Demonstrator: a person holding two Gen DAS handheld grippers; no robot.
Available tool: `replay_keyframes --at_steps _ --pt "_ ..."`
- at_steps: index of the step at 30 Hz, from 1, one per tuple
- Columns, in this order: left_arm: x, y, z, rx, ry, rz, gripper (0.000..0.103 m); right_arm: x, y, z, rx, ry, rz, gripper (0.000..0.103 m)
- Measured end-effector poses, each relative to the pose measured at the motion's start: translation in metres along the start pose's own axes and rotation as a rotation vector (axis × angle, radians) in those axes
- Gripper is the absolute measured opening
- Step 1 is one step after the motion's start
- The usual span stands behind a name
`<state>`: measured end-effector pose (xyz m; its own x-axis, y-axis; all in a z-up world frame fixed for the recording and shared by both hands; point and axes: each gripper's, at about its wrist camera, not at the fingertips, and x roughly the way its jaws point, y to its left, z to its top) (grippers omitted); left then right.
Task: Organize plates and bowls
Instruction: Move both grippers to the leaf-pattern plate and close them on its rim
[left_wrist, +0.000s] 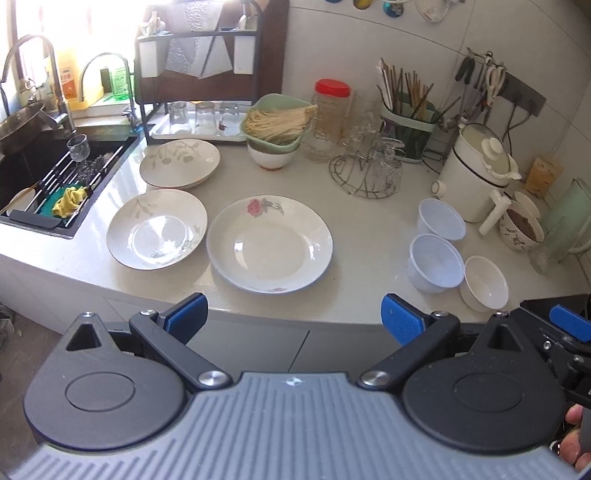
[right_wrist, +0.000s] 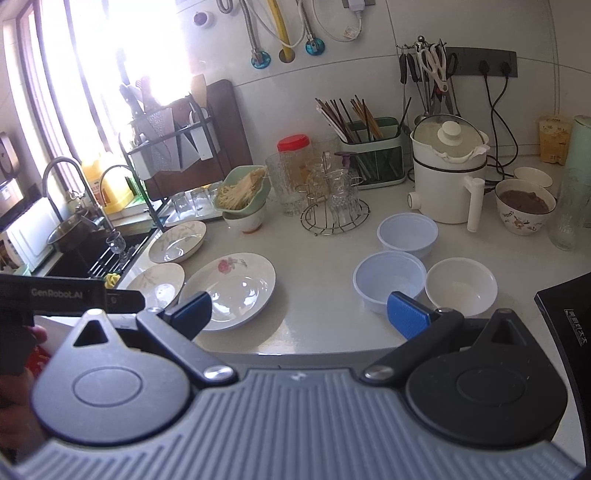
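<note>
The left gripper (left_wrist: 293, 315) sits at the bottom of its view with its blue-padded fingers (left_wrist: 188, 312) spread wide, nothing between them and nothing touched; it hangs off the front edge of the counter (left_wrist: 362, 236), short of the dishes. The right gripper (right_wrist: 299, 314) is just as wide apart and just as empty, its fingers (right_wrist: 410, 314) hovering at the counter's near edge; its dark body also shows at the lower right of the left view.

In the middle of the left view lies a rose plate (left_wrist: 269, 243), white with a pink flower near its far rim, flat and bare; just left of it, almost touching, is a leaf plate (left_wrist: 157, 229) with a grey sprig pattern; behind that, toward the upper left, another patterned plate rests on a second one as a small stack (left_wrist: 180, 163). At the right of the frame stand two plastic bowls (left_wrist: 436, 264), pale bluish white, one behind the other and close together; a white bowl (left_wrist: 485, 282) sits just right of the nearer one. All are upright and look empty.

Further back, a green dish of noodles (left_wrist: 277, 123) rests on another bowl; beside it stands a red-lidded jar (left_wrist: 330, 110), then a wire rack of glasses (left_wrist: 369, 170), and a white cooker (left_wrist: 476, 170) toward the right. The sink (left_wrist: 55, 177) fills the left edge.
</note>
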<state>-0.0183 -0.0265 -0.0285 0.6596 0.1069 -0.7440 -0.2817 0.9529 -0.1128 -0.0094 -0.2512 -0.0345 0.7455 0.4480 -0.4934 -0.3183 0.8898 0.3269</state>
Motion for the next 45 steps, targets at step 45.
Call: replay_keyframes --at_steps 45 --pt "0.157 0.184 0.157 0.157 0.088 -0.208 0.102 0.149 0.172 0.034 0.054 -0.02 -0.189 0.103"
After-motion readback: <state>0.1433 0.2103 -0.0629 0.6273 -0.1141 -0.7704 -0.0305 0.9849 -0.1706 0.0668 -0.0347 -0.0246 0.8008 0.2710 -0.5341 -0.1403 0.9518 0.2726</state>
